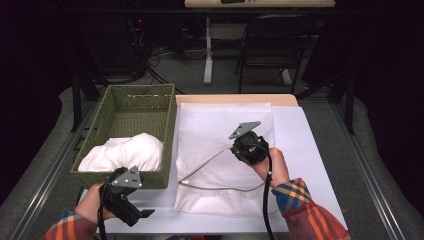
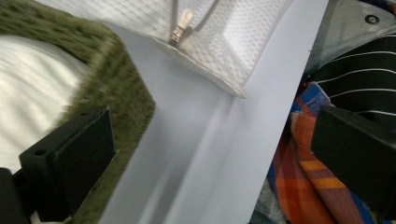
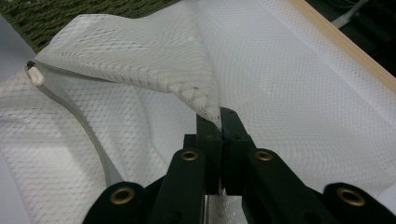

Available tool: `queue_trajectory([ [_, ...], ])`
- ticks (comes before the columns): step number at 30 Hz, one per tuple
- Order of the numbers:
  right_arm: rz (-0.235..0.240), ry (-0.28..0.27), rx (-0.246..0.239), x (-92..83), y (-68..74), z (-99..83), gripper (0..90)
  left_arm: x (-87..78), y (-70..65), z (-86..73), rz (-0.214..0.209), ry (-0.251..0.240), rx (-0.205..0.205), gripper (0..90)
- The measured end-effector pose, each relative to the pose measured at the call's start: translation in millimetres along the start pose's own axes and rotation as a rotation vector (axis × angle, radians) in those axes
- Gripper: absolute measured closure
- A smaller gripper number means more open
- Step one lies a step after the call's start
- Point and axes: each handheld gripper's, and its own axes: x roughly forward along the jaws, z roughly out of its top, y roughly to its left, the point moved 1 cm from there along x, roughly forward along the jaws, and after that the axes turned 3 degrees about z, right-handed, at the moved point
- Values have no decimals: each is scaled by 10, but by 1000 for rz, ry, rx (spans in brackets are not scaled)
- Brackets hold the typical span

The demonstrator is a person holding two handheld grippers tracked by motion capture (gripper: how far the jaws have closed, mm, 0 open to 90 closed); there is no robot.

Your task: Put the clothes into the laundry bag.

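Room: I am working at a white tabletop in a dark room, with a chair standing beyond it.
Bag: the mesh bag is lying flat on the tabletop just right of the basket, its zipper partly undone.
Right tongs: my right tongs are clenching a pinch of the bag's upper layer and holding it up like a tent.
Left tongs: my left tongs are hanging released near the basket's front corner, gripping nothing.
Cloth: the white cloth is sitting bunched in the basket.
Risk, slip: I am holding only a thin fold of mesh, so I judge it could be sliding out if I tug, letting the mouth drop shut.
Risk, snag: the open weave could be catching on a jaw corner and tearing.
Risk, drag: pulling sideways could be hauling the whole bag across the tabletop.
Risk, cloth: a loose grab could be spilling cloth over the basket wall.
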Motion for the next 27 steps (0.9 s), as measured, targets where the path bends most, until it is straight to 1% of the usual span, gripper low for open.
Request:
queue_trajectory([
  [1,0,0,0,0,0,0,886,-43,33,17,0,-1,5,0],
  [2,0,0,-1,0,1,-1,886,-82,68,35,15,-2,4,0],
  [3,0,-1,0,-2,2,-1,886,-154,139,67,29,6,21,0],
  [4,-1,-3,1,-7,2,-1,886,-184,177,81,47,13,26,0],
  [5,-1,-2,1,-11,2,0,886,-184,177,81,47,13,26,0],
  [6,-2,-2,-2,-13,0,-1,886,-237,261,100,59,25,51,0],
  [7,-2,-2,-2,-13,0,-1,886,-237,261,100,59,25,51,0],
  [8,-2,-1,0,-15,2,0,886,-258,309,110,60,38,46,0],
  [9,-3,0,-1,-16,1,-1,886,-276,352,120,75,47,47,0],
  [10,-2,0,-2,-17,-1,0,886,-321,444,140,75,57,57,0],
  [11,-2,0,-2,-17,-1,0,886,-321,444,140,75,57,57,0],
  [12,-5,0,0,-19,1,-1,886,-333,469,147,88,60,55,0],
  [13,-4,-1,0,-17,-2,-2,886,-348,507,156,90,64,57,0],
  [14,-5,0,0,-14,-4,-4,886,-376,585,176,103,76,60,0],
  [15,-5,0,0,-14,-4,-4,886,-376,585,176,103,76,60,0],
  [16,-3,1,0,-11,-9,-6,886,-392,623,187,107,78,68,0],
  [17,-5,0,-1,-11,-9,-6,886,-410,666,199,109,84,82,0],
  [18,-4,2,-2,-8,-11,-6,886,-450,757,224,130,82,97,0],
  [19,-8,2,-2,-6,-9,-6,886,-450,757,224,130,82,97,0],
  [20,-8,3,0,-6,-5,-7,886,-471,807,238,134,89,99,0],
  [21,-7,4,-1,-6,-5,-6,886,-500,909,261,152,93,105,0],
  [22,-7,4,-1,-6,-5,-6,886,-500,909,261,152,93,105,0],
  [23,-8,3,-1,-7,-4,-7,886,-509,957,271,157,100,106,0],
  [24,-8,3,1,-7,-7,-8,886,-503,1050,285,162,117,112,0],
  [25,-8,2,2,-8,-8,-10,886,-503,1050,285,162,117,112,0],
  [26,-6,3,2,-7,-12,-12,886,-472,1132,286,166,141,121,0],
  [27,-6,3,2,-7,-12,-12,886,-472,1132,286,166,141,121,0],
])
